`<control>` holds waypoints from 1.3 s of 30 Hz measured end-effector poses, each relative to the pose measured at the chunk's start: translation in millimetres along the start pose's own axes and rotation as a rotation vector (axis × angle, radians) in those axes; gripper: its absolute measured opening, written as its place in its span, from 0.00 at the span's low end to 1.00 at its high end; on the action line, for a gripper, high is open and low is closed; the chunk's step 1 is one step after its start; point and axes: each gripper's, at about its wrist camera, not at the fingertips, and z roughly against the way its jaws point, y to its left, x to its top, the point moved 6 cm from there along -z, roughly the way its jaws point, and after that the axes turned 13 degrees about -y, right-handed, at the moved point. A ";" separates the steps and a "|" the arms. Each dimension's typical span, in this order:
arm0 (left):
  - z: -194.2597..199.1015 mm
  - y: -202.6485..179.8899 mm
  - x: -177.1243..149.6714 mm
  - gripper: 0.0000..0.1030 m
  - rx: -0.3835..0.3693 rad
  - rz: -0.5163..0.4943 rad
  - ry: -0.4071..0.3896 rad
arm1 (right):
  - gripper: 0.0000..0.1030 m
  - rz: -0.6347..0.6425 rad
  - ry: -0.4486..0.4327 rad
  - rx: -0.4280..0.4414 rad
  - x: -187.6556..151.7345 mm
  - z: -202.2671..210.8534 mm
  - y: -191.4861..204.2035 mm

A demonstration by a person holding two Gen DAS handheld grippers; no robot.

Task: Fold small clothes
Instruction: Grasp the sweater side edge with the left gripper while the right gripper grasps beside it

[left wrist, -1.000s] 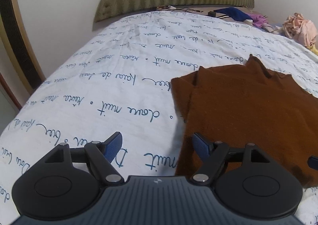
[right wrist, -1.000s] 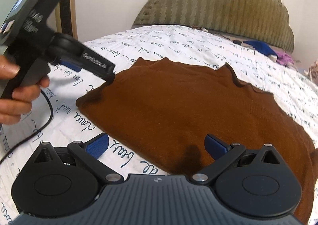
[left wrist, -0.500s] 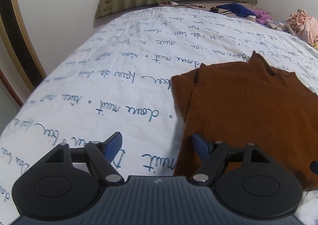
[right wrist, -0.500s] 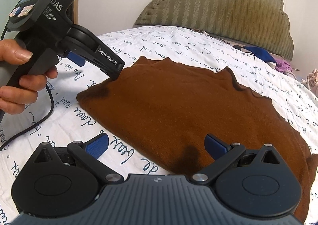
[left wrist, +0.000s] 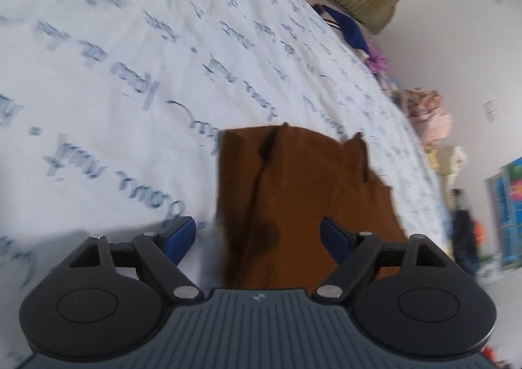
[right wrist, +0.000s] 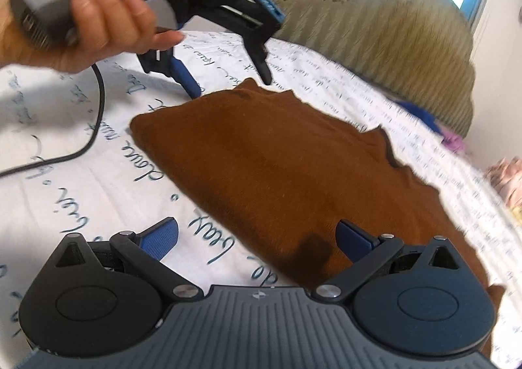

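Only rightward: hand (right wrist: 91, 20) gripping left gripper (right wrist: 228, 82).

**Handwriting on the sheet, little else legible**

The white bedsheet (right wrist: 98, 206) carries blue cursive script all over; "douce nuit" seems to read near the brown garment, other words too blurred. White lettering on the left gripper (right wrist: 228, 82) is smeared, unreadable.

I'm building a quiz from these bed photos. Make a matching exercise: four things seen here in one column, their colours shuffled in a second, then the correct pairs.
Things:
1. flat knit garment
2. padded headboard
3. crumpled cloth bundle at the bed's far edge
4. script-printed bed sheet

Colours:
A. pink
B. white with blue writing
C. rust brown
D. olive green

Pairs: 1-C, 2-D, 3-A, 4-B
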 end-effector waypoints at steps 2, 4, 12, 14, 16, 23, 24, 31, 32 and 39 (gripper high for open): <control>-10.1 1.3 1.7 0.81 -0.032 0.027 0.016 | 0.98 0.029 -0.010 -0.035 1.5 -5.5 2.3; -19.9 2.4 3.4 0.81 -0.043 0.038 0.024 | 0.98 0.059 -0.021 -0.076 3.7 -11.3 3.2; -54.2 -12.5 11.3 0.86 -0.122 0.019 0.033 | 0.98 0.155 -0.067 -0.155 12.4 -30.1 11.7; -61.5 -17.1 12.9 0.86 -0.128 0.007 0.028 | 0.98 0.173 -0.080 -0.168 14.5 -35.1 13.2; -68.9 -22.0 15.3 0.85 -0.130 -0.012 0.018 | 0.96 0.188 -0.091 -0.176 17.2 -39.3 14.3; -79.8 -23.1 18.5 0.23 -0.026 -0.112 0.002 | 0.35 0.234 -0.100 -0.098 19.2 -47.9 27.0; -80.1 -22.2 18.0 0.20 -0.015 -0.116 0.004 | 0.32 0.246 -0.100 -0.092 18.2 -48.4 29.5; -66.2 -37.4 13.6 0.10 0.088 -0.197 -0.058 | 0.09 0.198 -0.123 -0.061 20.0 -40.7 23.1; -62.7 -43.9 12.7 0.10 0.107 -0.226 -0.072 | 0.08 0.174 -0.133 -0.059 22.0 -36.4 18.3; -35.2 -93.1 12.7 0.10 0.171 -0.348 -0.157 | 0.07 0.081 -0.208 -0.089 33.5 -4.5 -10.3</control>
